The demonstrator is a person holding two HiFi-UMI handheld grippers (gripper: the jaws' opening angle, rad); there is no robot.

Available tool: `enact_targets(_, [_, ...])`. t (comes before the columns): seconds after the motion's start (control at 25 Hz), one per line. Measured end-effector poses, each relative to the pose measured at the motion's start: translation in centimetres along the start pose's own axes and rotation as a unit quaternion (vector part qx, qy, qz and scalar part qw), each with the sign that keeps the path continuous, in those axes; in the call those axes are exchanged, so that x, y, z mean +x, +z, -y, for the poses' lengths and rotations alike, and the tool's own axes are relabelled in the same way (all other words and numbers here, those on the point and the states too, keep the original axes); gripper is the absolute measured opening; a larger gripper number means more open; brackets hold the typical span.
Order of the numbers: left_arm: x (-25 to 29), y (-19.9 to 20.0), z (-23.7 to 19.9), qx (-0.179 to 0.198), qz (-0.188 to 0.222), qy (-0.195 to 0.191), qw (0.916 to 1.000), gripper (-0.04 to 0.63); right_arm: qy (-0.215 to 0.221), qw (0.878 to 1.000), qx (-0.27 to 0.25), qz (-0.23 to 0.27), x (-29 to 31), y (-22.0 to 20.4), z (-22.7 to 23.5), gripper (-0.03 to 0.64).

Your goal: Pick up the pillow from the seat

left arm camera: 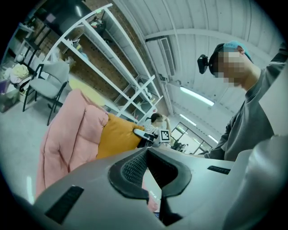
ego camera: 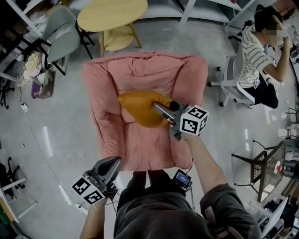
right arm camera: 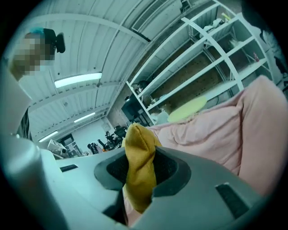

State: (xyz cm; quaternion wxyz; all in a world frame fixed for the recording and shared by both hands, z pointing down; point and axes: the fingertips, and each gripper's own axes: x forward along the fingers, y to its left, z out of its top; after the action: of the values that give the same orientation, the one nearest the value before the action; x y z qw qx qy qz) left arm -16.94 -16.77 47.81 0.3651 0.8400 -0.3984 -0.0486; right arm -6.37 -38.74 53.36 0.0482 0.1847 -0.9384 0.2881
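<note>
The grasp step is in hand: the jaws of the right gripper (right arm camera: 140, 175) are pressed onto a corner of the yellow pillow (ego camera: 139, 108), which rests on the seat of the pink armchair (ego camera: 142, 147). The left gripper (ego camera: 111, 164) is held well apart, jaws together and empty. A steady lift clear of the armrests is called for next. No container is seen

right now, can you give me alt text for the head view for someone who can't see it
Seen from above, the right gripper has its fingers closed on one end of a mustard pillow lying on a pink cushioned seat. The left gripper hangs low at the left, holding nothing; a round wooden table stands beyond the seat.
</note>
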Motion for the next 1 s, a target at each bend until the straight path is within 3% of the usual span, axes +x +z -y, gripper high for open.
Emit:
enact_targets(0.4, [-4.1, 5.8, 4.3, 0.063, 0.034, -0.036, 0.9968, 0.011, -0.016, 0.994, -0.049, 0.092, -6.4, 12.0, -12.0, 0.115])
enact_targets(1.0, [-6.9, 10.4, 9.3, 0.127, 0.099, -0.065, 0.9848, 0.011, -0.002, 0.981, -0.113, 0.157, -13.1, 20.6, -25.3, 0.115])
